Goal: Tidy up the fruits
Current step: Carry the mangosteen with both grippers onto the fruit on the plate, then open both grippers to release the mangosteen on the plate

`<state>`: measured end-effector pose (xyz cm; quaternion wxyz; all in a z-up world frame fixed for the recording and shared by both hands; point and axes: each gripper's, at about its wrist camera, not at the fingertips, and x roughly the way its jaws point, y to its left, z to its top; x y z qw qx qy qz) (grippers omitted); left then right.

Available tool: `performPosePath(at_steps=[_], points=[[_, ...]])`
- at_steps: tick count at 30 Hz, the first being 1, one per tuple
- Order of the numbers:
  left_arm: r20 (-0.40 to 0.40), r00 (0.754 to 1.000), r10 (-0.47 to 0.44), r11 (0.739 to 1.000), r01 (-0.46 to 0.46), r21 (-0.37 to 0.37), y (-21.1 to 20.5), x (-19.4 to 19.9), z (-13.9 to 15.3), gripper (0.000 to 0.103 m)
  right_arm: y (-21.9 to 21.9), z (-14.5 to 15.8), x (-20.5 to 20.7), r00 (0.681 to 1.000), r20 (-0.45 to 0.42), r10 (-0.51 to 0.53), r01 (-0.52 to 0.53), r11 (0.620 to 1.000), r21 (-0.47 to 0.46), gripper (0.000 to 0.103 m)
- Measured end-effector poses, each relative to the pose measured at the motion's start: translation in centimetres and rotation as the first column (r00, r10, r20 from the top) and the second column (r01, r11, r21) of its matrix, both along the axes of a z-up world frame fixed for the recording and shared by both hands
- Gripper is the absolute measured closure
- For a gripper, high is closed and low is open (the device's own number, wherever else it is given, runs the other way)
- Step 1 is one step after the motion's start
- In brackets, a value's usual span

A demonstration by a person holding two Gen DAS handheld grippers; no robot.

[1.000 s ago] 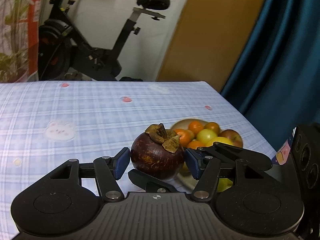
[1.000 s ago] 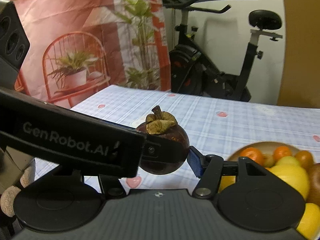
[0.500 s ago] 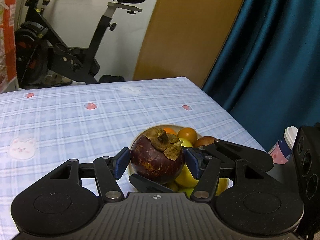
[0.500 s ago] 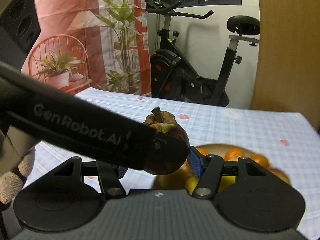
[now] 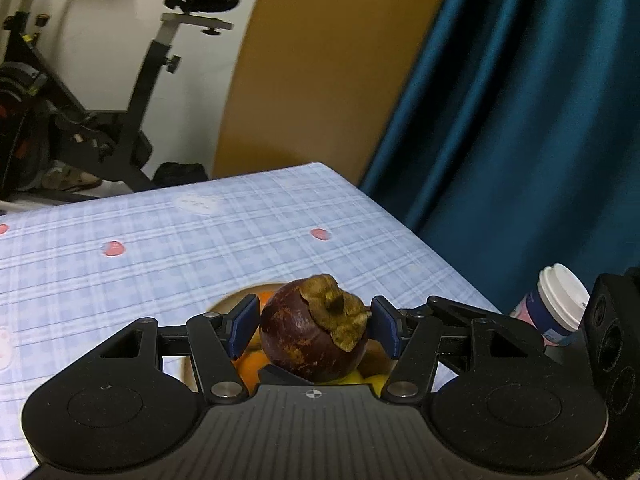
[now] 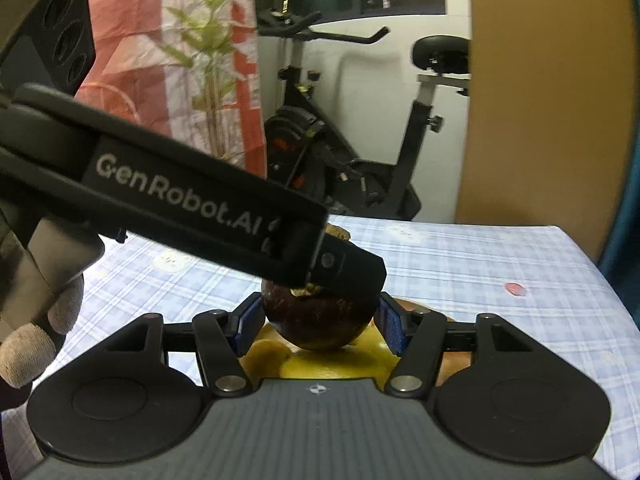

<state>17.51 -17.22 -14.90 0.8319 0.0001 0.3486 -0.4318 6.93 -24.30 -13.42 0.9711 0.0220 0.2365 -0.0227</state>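
So over the last second you've carried the mangosteen (image 5: 312,334) from beside the bowl (image 5: 230,303) to right above it, so the drop looks close. Both the left claw (image 5: 313,330) and right claw (image 6: 319,322) sit half-open, clamped on that same fruit. The bowl's mostly hidden under the claws, so its free room is hard to judge.

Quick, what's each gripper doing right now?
Left gripper: shut on the mangosteen, above the fruit bowl.
Right gripper: shut on the same mangosteen, pads on both sides.
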Motion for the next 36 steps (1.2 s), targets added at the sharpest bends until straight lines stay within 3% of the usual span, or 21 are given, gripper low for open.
performPosePath(at_steps=[19,30,36], points=[[-0.049,0.99,-0.129,0.99,0.131,0.042,-3.8,-1.5,-1.4,0.04,-3.4,-0.6,-3.5,0.994,-0.018,-0.105,0.106,0.993,0.054,0.04],[-0.032,0.993,-0.113,0.992,0.114,0.048,-3.7,-1.6,-1.1,0.038,-3.2,-0.8,-3.9,0.994,-0.003,-0.11,0.11,0.994,0.018,0.04],[-0.003,0.998,-0.069,0.996,0.069,0.057,-2.8,-1.8,-0.5,0.029,-3.4,-0.7,-3.9,0.993,-0.003,-0.116,0.116,0.993,0.01,0.033]])
